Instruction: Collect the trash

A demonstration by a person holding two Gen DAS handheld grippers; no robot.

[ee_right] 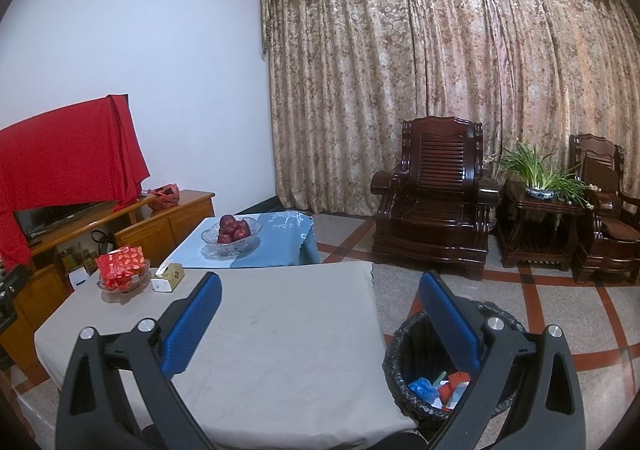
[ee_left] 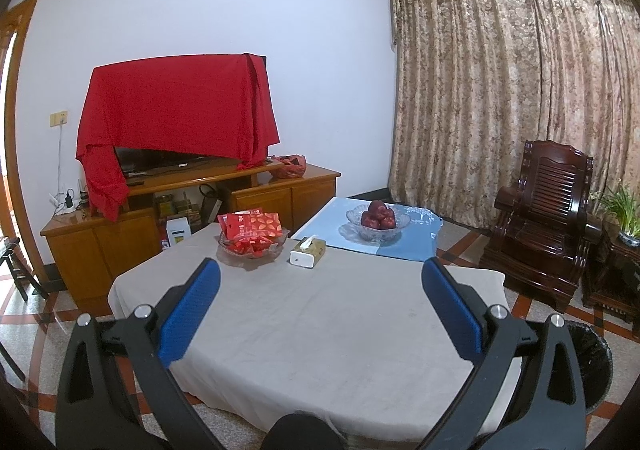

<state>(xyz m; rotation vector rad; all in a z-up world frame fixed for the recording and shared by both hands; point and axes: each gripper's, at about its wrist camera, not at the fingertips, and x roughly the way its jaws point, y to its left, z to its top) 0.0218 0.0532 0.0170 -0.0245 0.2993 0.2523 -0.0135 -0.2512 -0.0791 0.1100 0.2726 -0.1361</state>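
Far left, against the wall, a low wooden TV cabinet (ee_left: 168,226) carries a screen under a red cloth (ee_left: 176,106), prob. draped as a dust cover. Moving right onto the table w/ grey cloth (ee_left: 320,330): a glass dish of red packets (ee_left: 252,238) sits at the far edge, tissue box (ee_left: 307,251) just beside it on its right, both kept to the back so the near surface stays bare. No loose scraps show on that cloth in either view, so the table part of the job looks about done, as far as I can judge. Left gripper (ee_left: 320,310) hangs over the middle of the table, blue pads spread wide, nothing between them. Beyond, on a blue-covered table (ee_left: 400,246), a glass bowl of red apples (ee_left: 378,222). Right gripper (ee_right: 320,314) is likewise wide apart and empty; its left finger is over the table edge, its right finger over the bin. Trash bin (ee_right: 404,374) w/ black liner stands on the floor right by the table's near right corner, handy for dropping. Inside it the trash (ee_right: 444,390): blue, red and white bits at the bottom. Further right, a dark wooden armchair (ee_right: 436,206), then a potted plant (ee_right: 536,174) on a side table.
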